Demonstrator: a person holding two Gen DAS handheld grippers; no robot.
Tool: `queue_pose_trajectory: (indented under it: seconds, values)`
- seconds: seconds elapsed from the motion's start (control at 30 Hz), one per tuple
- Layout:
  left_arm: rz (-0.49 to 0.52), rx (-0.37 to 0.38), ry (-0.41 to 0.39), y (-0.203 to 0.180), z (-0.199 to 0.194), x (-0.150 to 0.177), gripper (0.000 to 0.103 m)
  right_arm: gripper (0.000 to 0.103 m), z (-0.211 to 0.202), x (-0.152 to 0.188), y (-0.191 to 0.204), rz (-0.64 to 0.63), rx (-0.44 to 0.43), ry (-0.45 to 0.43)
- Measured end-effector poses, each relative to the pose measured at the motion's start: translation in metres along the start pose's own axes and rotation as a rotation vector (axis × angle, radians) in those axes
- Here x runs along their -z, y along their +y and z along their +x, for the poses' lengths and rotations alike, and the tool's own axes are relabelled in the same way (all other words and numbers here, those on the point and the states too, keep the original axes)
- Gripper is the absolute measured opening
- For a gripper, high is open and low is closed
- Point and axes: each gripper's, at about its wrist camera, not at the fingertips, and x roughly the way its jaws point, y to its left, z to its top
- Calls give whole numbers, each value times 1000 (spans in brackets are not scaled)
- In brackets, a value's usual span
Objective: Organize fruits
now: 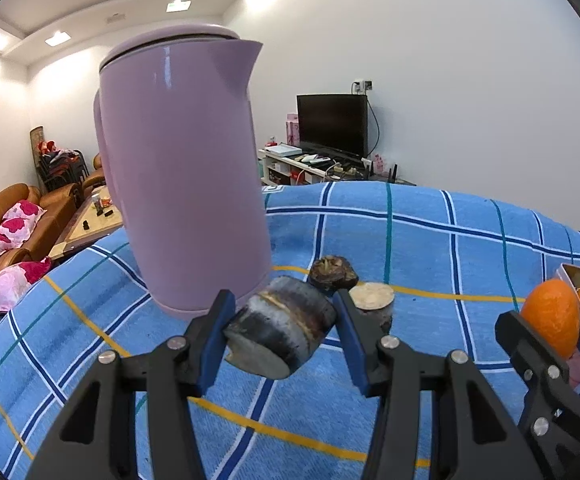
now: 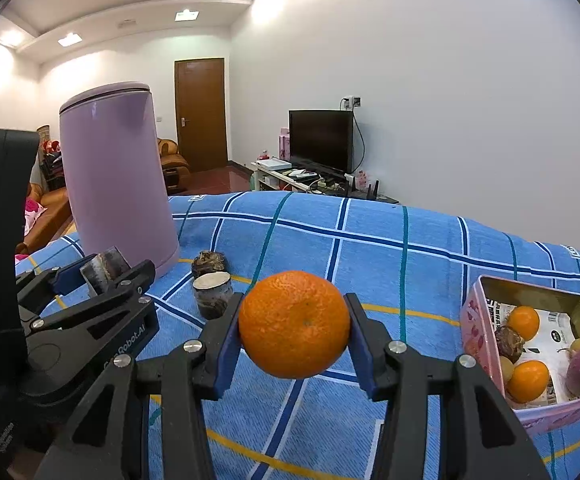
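My left gripper [image 1: 282,312] is shut on a dark sugarcane chunk [image 1: 282,332] and holds it above the blue checked cloth. My right gripper [image 2: 294,312] is shut on a mandarin [image 2: 294,324], also lifted off the cloth. In the right wrist view the left gripper [image 2: 102,270] shows at the left with its cane chunk [image 2: 104,270]. The left wrist view shows the right gripper [image 1: 550,320] and the mandarin [image 1: 552,320] at its right edge. A pink box [image 2: 475,320] at the right holds mandarins [image 2: 524,322] and other fruit.
A tall lilac kettle [image 1: 182,168] stands on the cloth just beyond the left gripper. A second cane piece [image 2: 212,294] stands cut face up, with a dark brown round fruit [image 2: 209,263] behind it. The blue checked cloth [image 2: 370,248] stretches between kettle and box.
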Motion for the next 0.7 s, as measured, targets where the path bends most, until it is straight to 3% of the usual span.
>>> queue_pose_trajectory:
  seconds: [0.7]
  values:
    - [-49, 43, -46, 4, -15, 7, 53, 50, -12, 7, -7, 9, -5, 5]
